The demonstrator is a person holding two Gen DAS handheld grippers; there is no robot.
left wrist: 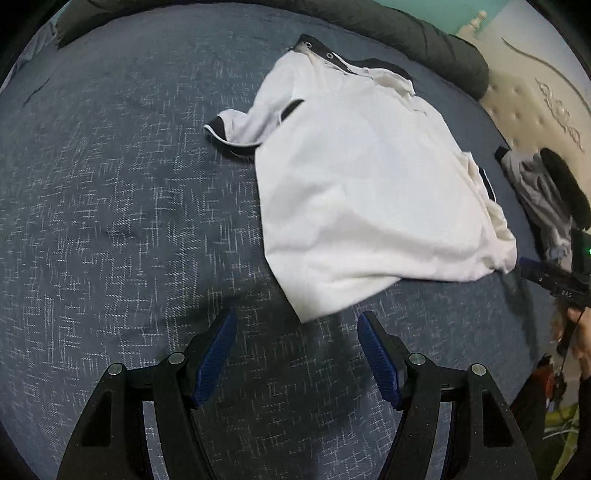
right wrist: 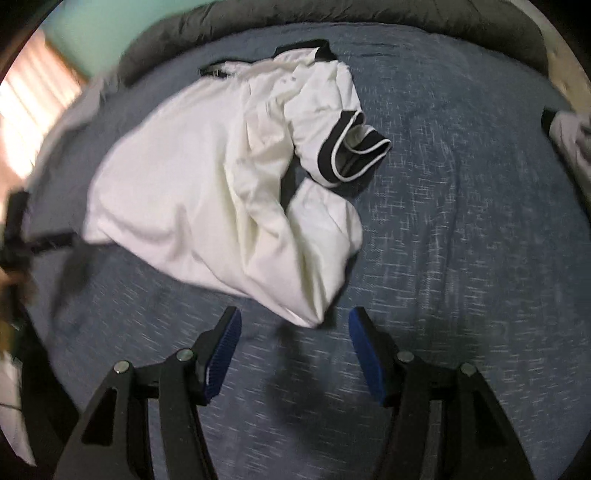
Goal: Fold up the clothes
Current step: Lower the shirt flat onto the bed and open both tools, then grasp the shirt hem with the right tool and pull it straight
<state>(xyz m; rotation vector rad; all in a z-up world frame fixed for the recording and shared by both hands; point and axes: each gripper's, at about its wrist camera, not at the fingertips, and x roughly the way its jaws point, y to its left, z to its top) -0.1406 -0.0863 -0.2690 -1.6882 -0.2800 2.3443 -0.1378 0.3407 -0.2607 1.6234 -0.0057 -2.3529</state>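
Polo shirt: white polo shirt (left wrist: 369, 184) with black collar and black-trimmed sleeves lies rumpled on the bed, collar end toward the far side, hem nearest both claws.
Bed: bedspread (left wrist: 110, 221), blue-grey with a pale crosshatch print, fills most of both views and carries the shirt.
Pillow roll: dark grey bolster (left wrist: 424, 33) runs along the far edge of the bed, beyond the collar.
Headboard: cream tufted headboard (left wrist: 535, 99) at the right of the left wrist view.
Other clothes: grey and black garments (left wrist: 543, 192) bunched at the bed's edge, apart from the shirt.
Left claw: left claw (left wrist: 297, 332) pointed steeply down at the bedspread, jaws apart and nothing between them; the shirt's near hem corner lies just beyond the tips.
Right claw: right claw (right wrist: 295, 328) likewise tilted down, jaws apart and empty, just short of the crumpled hem corner.
Sleeve: one sleeve (right wrist: 351, 147) folded over, its cuff (right wrist: 364, 157) standing open.
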